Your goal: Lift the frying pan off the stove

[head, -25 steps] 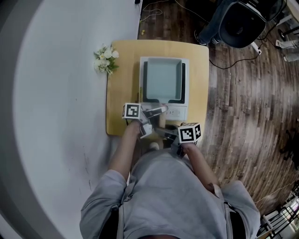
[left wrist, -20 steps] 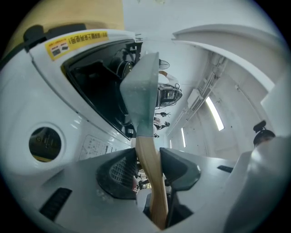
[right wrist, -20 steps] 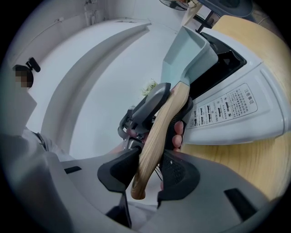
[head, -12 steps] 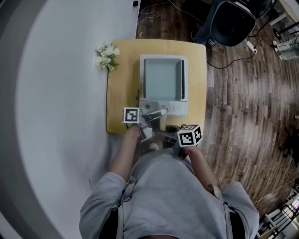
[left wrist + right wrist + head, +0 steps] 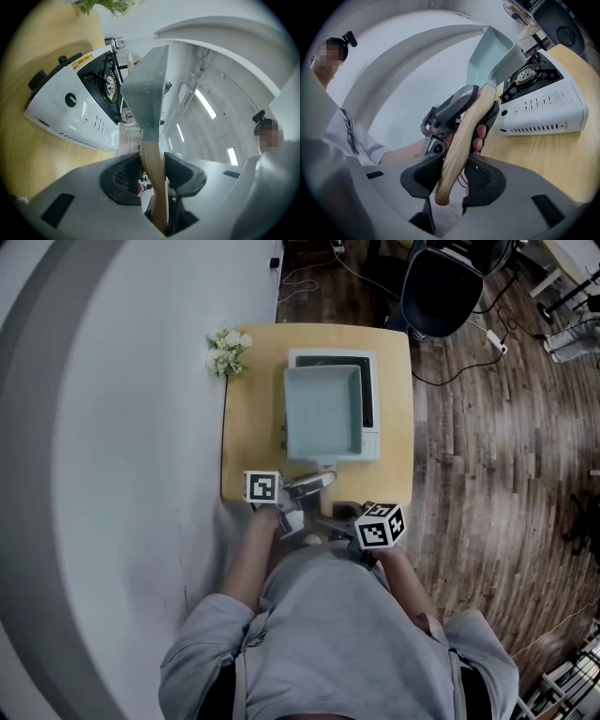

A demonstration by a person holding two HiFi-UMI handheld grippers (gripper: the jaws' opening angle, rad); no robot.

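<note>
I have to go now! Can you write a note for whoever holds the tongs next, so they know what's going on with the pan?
Left tongs: shut on the pan's wooden handle.
Right tongs: shut on the same handle, nearer its end.
Frying pan: up in the air above the white stove, which sits on the wooden table.
Done: the pan is off the burner, which is uncovered.
Left: probably carry the pan away from the stove and set it down. Keep both grips firm.

Frying pan (image 5: 322, 413) over stove (image 5: 372, 440), stove on table (image 5: 251, 427), flowers (image 5: 226, 351) at its far-left corner, chair (image 5: 441, 287) beyond
</note>
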